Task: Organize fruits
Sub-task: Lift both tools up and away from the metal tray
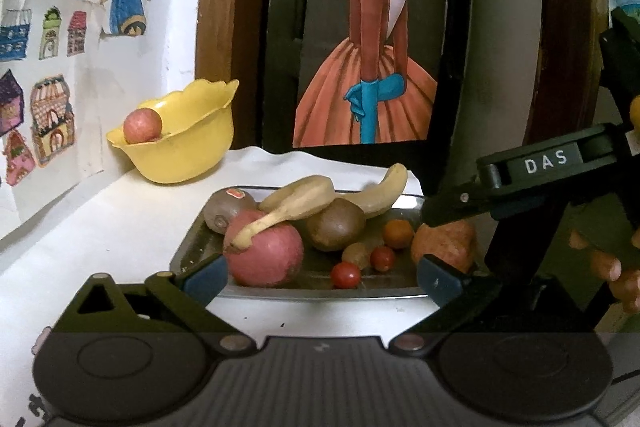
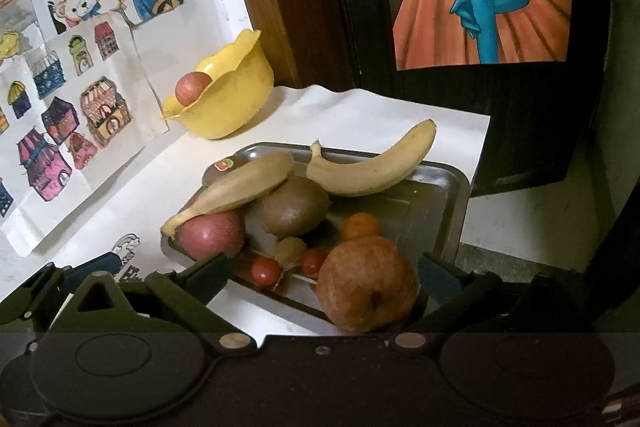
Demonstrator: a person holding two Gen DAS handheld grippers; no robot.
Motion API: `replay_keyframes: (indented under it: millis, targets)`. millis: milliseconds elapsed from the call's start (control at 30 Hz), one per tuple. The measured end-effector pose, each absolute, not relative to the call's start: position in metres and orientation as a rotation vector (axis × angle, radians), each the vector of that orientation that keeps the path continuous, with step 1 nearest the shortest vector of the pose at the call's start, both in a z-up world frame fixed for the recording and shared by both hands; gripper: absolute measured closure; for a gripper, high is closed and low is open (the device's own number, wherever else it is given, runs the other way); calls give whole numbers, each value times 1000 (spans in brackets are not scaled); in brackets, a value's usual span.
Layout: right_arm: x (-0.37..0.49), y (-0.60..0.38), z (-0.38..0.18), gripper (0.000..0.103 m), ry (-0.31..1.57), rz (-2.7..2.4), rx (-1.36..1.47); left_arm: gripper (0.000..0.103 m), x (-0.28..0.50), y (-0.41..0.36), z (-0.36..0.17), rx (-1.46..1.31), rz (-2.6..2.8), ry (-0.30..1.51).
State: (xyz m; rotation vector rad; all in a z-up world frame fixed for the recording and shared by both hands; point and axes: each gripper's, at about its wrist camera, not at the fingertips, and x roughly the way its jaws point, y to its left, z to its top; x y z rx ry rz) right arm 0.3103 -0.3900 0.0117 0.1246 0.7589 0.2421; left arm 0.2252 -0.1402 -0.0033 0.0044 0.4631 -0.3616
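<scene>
Metal tray (image 2: 448, 183) on white tabletop (image 1: 120, 227), holding two bananas (image 2: 372, 167), red apple (image 1: 264, 251), kiwis (image 2: 294, 207), cherry tomatoes (image 1: 345, 275), small orange (image 2: 362, 227), brownish round fruit (image 2: 366, 287). Second apple (image 1: 142, 125) in yellow bowl (image 1: 188, 143), back left by wall drawings (image 1: 48, 115). Left gripper (image 1: 320, 279) spread apart, empty, at tray's near edge. Right gripper (image 2: 322, 279) wide apart around brownish fruit, contact unclear.

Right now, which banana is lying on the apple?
The left banana: its stem end rests on the red apple. The other banana lies along the tray's back.
</scene>
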Motion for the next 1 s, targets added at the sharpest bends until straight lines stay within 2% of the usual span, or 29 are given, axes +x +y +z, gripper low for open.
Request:
replay_keyframes:
  millis: [1000]
  targets:
    - [159, -354, 63, 1, 453, 163, 27, 0, 127, -58, 44, -98, -248, 310]
